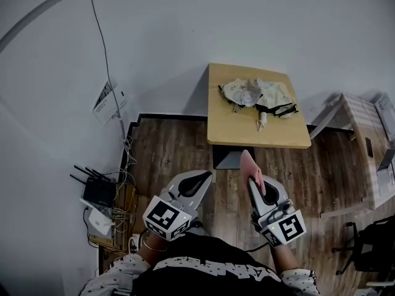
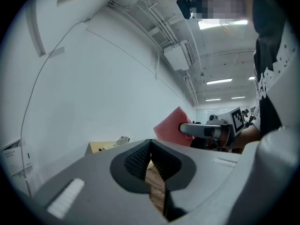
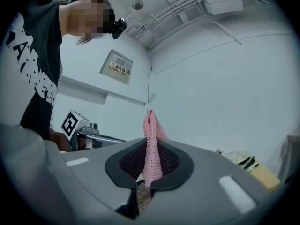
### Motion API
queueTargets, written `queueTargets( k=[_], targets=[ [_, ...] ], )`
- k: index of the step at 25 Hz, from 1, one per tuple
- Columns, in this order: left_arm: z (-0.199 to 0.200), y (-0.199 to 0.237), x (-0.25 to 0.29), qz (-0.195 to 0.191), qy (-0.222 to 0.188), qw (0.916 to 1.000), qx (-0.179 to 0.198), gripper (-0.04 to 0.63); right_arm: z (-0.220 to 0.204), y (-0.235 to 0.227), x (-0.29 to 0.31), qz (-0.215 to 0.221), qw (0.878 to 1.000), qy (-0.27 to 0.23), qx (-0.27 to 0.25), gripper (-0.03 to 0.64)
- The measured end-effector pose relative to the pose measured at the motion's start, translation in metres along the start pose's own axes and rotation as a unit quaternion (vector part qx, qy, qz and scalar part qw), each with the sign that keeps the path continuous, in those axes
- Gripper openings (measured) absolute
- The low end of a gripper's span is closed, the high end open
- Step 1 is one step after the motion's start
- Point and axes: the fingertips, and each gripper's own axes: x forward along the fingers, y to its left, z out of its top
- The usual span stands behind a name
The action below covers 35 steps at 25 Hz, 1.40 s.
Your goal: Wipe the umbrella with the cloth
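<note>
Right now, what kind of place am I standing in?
Probably an office or lab workroom: a router and loose cables by the white wall, bare ceiling pipes and strip lights overhead, a small wooden table holding the umbrella.

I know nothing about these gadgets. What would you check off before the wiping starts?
1. Cloth in hand: ok. The pink cloth is pinched between the jaws of the right gripper and sticks out past them.
2. Spare gripper free: ok. The left gripper has its jaws together with nothing between them.
3. Umbrella in place: ok. The umbrella lies collapsed on the table.
4. Close enough to wipe: not ok. Both grippers are over the floor, short of the table's near edge.
5. Where the umbrella is dirty: cannot tell. It shows too small for that.
</note>
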Motion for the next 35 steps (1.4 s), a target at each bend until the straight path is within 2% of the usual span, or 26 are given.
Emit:
queueTargets(
  k=[8, 15, 26, 35],
  targets=[
    [-0.006, 0.057, 0.010, 0.003, 0.000, 0.9997, -0.026, 0.002, -0.014, -0.002, 0.050, 0.005, 0.999, 0.033, -0.011, 0.032],
    [-0.011, 0.079, 0.033, -0.005, 0.003, 0.9993, -0.038, 0.002, -0.022, -0.031, 0.072, -0.004, 0.999, 0.053, -0.011, 0.032],
    [-0.005, 0.149, 0.079, 0.067, 0.003, 0.9971, -0.035, 0.002, -0.020, -0.098, 0.151, 0.056, 0.998, 0.026, -0.010, 0.032],
    [0.004, 0.197, 0.162, 0.094, 0.001, 0.9952, -0.029, 0.002, -0.023, -0.191, 0.200, 0.061, 0.998, 0.033, -0.012, 0.032]
  ],
)
